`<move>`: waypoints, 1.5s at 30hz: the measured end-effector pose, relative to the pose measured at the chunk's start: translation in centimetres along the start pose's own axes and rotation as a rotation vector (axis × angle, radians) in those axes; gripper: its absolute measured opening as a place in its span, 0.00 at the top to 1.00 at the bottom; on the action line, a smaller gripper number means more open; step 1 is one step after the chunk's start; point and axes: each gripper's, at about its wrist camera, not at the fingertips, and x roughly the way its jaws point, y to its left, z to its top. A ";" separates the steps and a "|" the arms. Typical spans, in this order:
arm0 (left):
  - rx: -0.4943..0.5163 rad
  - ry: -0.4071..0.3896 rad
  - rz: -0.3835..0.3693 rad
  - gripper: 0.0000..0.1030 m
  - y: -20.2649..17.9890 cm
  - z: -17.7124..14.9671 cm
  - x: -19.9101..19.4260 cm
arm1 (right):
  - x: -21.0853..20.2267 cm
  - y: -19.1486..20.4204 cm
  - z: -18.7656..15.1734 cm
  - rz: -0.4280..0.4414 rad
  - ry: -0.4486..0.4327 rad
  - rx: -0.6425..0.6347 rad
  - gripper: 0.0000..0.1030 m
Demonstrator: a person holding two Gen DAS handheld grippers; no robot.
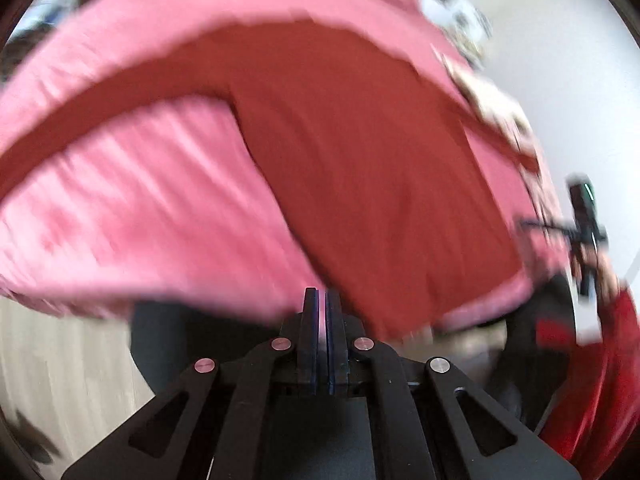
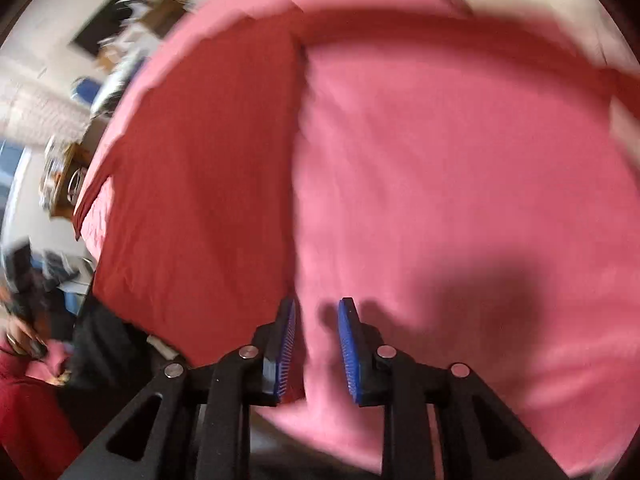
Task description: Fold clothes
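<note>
A dark red long-sleeved garment (image 1: 360,168) lies spread flat on a pink bedsheet (image 1: 140,200), one sleeve reaching out to the left. My left gripper (image 1: 322,294) hovers over the near edge of the bed, its fingers shut together with no cloth seen between them. In the right wrist view the same garment (image 2: 200,184) fills the left half and the pink sheet (image 2: 460,180) the right. My right gripper (image 2: 317,303) stands open beside the garment's near corner. Its blue pads (image 2: 349,340) are apart and only the sheet shows behind the gap. Both views are blurred.
Pale wooden floor (image 1: 60,368) lies below the bed edge at the left. A person's red sleeve (image 1: 596,380) and a hand on a dark tool sit at the right. A cluttered desk (image 2: 116,52) stands by the white wall beyond the bed.
</note>
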 end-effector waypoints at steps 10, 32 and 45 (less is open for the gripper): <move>0.047 -0.073 0.069 0.58 -7.2 3.4 12.7 | 10.4 9.3 3.1 -0.030 0.011 -0.287 0.74; 0.209 -0.273 0.040 0.24 -7.1 3.0 17.6 | -14.2 -24.9 3.8 -0.245 -0.588 0.808 0.73; 0.199 -0.267 0.002 0.22 -7.6 3.4 18.1 | -13.2 -30.5 3.9 -0.158 -0.557 0.767 0.87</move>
